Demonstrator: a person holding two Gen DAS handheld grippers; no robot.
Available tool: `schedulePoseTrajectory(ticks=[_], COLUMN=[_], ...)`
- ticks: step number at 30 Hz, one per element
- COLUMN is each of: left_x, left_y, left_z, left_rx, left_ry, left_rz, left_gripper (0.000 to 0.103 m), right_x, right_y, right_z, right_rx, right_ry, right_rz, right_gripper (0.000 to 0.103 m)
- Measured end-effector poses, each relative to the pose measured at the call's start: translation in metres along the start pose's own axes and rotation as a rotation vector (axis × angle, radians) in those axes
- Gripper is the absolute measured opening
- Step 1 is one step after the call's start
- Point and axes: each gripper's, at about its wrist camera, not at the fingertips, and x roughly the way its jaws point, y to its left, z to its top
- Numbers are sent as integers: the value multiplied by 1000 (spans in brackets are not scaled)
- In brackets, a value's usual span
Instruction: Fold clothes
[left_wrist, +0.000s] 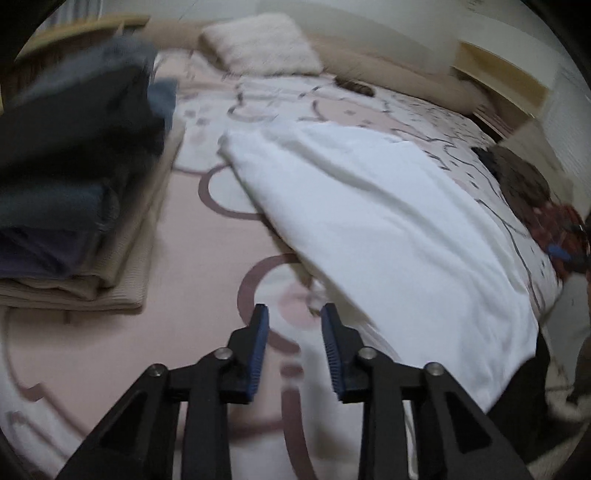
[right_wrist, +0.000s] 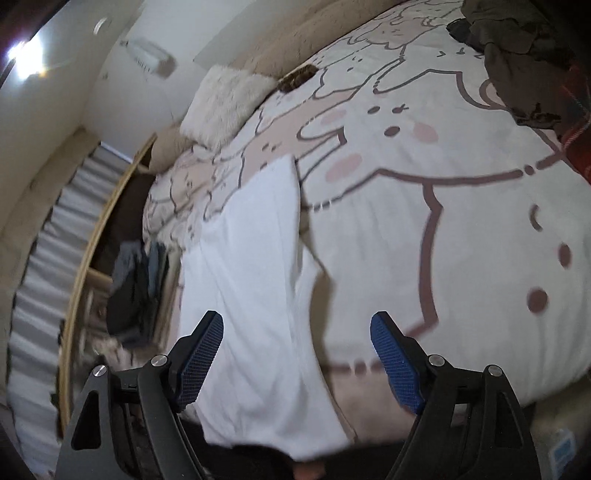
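A white garment (left_wrist: 388, 221) lies spread on the bed, folded lengthwise into a long strip (right_wrist: 251, 277) that hangs over the near edge. My left gripper (left_wrist: 294, 314) hovers over the pink bed cover (left_wrist: 207, 288) just left of the garment's near edge; its jaws stand a little apart with nothing between them. My right gripper (right_wrist: 297, 321) is open wide above the garment's near end, one finger on each side of the strip, with the pads clear of the cloth.
A stack of folded dark and beige clothes (left_wrist: 74, 166) sits on the bed's left side (right_wrist: 136, 288). A fluffy white pillow (left_wrist: 258, 44) lies at the head. Unfolded dark clothes (left_wrist: 524, 181) and a red plaid piece (left_wrist: 565, 236) lie at the right.
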Motion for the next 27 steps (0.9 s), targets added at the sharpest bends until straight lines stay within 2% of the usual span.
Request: schedulePoseTrajectory(ticks=[3,8,10,11,12,14,18,21,25,27], left_x=[23,35,36,36,35,27,-3,-16,-13,-9], left_y=[2,-12,-13,-13,-12,-9,17,31,35,34], left_z=[8,12,12,11,11,10,0,-14,-22,-22], left_rx=[-29,-51,-61,-66,-69,-75,-150,-184,-204,-206], left_ry=[24,19,16,12,11,-9,-63,-59,-46,-43], left_rz=[-61,-158,-177,-180,-172,-111,-12,50,84,97], left_gripper=[26,26,23,13,11,10,10,10,11,10], right_x=[16,41,47,50,52,55,61,63,72,81], right_y=[2,5,6,7,6,6,7,-1,-17,-27], right_z=[8,14,14,13,12,11,9,8,6,5], right_rx=[6,15,10,8,4,-4,-63,-55,32,92], right_ry=[3,26,40,45,49,56,51,45,55,71], right_rz=[0,2,2,1,-4,-15,-70,-60,-2,18], right_gripper=[82,82,82,82,82,82,82,82,56,50])
